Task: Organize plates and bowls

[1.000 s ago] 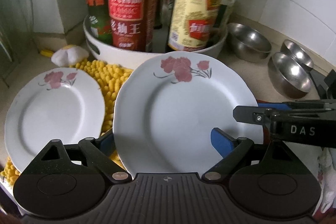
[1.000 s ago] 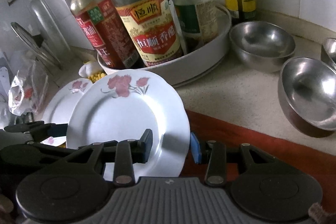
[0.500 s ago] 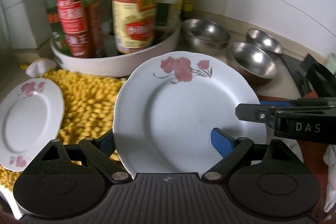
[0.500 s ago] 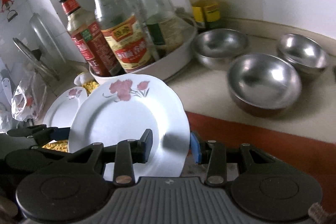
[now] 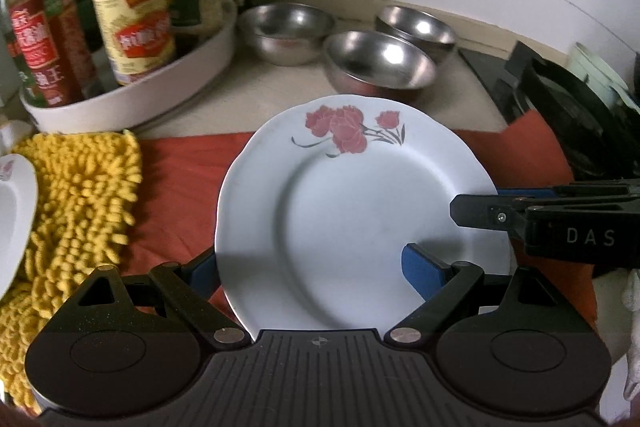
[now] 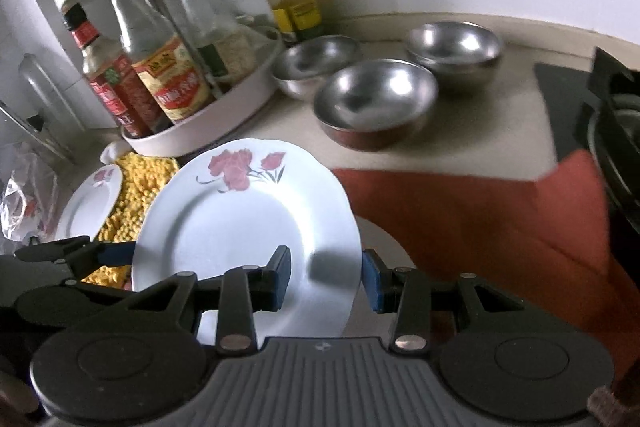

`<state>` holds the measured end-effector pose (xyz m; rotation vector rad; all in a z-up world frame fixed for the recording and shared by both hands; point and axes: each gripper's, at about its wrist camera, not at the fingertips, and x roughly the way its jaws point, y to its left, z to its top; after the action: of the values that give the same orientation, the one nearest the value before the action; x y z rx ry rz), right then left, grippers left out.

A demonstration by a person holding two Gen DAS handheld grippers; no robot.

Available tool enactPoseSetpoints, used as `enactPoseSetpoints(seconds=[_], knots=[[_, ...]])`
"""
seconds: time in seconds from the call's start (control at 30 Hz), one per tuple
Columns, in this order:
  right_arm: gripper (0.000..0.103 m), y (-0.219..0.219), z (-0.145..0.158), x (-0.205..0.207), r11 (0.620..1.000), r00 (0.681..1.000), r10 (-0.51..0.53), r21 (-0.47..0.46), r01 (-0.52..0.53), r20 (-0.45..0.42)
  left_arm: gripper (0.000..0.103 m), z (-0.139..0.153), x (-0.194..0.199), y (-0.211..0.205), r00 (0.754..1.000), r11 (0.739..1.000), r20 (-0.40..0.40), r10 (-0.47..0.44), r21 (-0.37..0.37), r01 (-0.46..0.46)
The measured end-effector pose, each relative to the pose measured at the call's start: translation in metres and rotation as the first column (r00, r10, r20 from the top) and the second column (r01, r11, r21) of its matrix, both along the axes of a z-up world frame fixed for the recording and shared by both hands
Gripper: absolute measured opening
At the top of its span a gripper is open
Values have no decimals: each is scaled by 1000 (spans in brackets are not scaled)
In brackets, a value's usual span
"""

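A white plate with red flowers (image 5: 340, 211) (image 6: 240, 215) hangs above the counter, carried by both grippers. My left gripper (image 5: 312, 269) stands wide, its left pad tucked under the plate's left rim and its right pad on the plate's face. My right gripper (image 6: 326, 277) is shut across the right rim, one pad on top and one outside the edge. A smaller flowered plate (image 5: 12, 211) (image 6: 90, 203) lies at the left on a yellow chenille mat (image 5: 76, 195). Three steel bowls (image 5: 378, 63) (image 6: 376, 99) stand on the counter beyond the carried plate.
A white round tray (image 5: 132, 95) (image 6: 224, 115) of sauce bottles stands at the back left. A red cloth (image 5: 180, 187) (image 6: 480, 219) covers the counter under the carried plate. A black stove with a pan (image 5: 560, 115) (image 6: 616, 131) borders the right. Tiled wall runs behind.
Both grippers have carried the flowered plate to the right. The small plate and bottles have slid left in view, and the bowls, red cloth and stove have come in.
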<state>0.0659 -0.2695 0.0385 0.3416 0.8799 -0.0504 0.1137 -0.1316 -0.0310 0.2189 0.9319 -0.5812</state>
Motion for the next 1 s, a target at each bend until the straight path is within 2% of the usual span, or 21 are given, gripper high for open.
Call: enactPoseSetpoints(seconds=[0.47, 0.67, 0.8, 0.9, 1.0], knots=[[37, -9, -11, -35, 998, 997, -56, -25, 55, -48, 94, -11, -22, -15, 999, 999, -37, -36, 9, 37], [37, -6, -12, -36, 997, 998, -50, -55, 47, -47, 94, -14, -19, -14, 999, 1000, -51, -16, 2, 16], [37, -6, -16, -32, 997, 998, -46, -65, 43, -48, 89, -15, -17, -11, 999, 1000, -48, -6, 1, 6], [38, -10, -13, -30, 995, 998, -55, -79, 53, -35, 89, -8, -18, -7, 1000, 1000, -17, -3, -18, 3], [38, -8, -3, -33, 992, 999, -40, -120, 44, 37, 90, 1, -15, 1, 1000, 999, 14, 16, -32, -16]])
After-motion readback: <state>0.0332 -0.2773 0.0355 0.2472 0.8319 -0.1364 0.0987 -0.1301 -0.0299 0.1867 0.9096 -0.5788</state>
